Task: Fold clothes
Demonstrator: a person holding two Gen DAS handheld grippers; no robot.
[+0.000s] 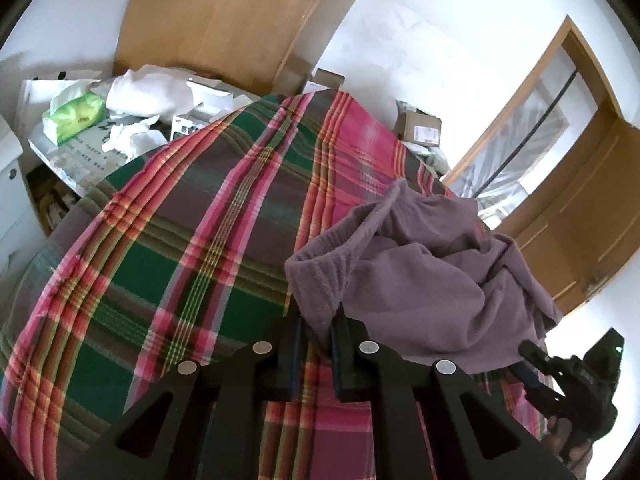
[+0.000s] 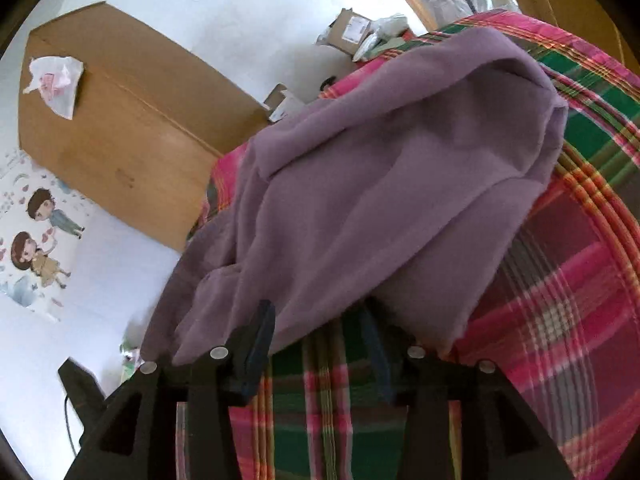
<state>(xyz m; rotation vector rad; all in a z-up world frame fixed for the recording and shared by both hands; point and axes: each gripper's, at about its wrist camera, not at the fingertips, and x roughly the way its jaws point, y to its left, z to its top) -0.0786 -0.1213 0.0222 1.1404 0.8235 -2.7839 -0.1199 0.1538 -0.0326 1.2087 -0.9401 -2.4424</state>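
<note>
On the left of the left wrist view sits clutter: a green tissue pack (image 1: 74, 114) and crumpled white paper against a tall cardboard box (image 1: 224, 16), all behind the plaid bedspread (image 1: 172, 240) that covers the work surface. Moving right, the left gripper (image 1: 316, 328) has its jaws drawn close together on a thick hem of the purple garment (image 1: 424, 276), pinching that edge. The garment lies bunched in a heap on the right part of the bedspread, near its edge, and further right the right gripper (image 1: 560, 372) shows at the cloth's far corner. In the right wrist view that right gripper (image 2: 320, 320) has its jaws spread wide with purple cloth draped over them; whether it truly holds anything I cannot tell. The likely trouble is there: if the cloth merely rests on those fingers, a lift would leave it hanging from the left pinch alone, collapsing or sliding off the near edge. Crumpled as it is, the garment's long axis seems to run from the near hem away toward the far clutter, though that is a guess.
</note>
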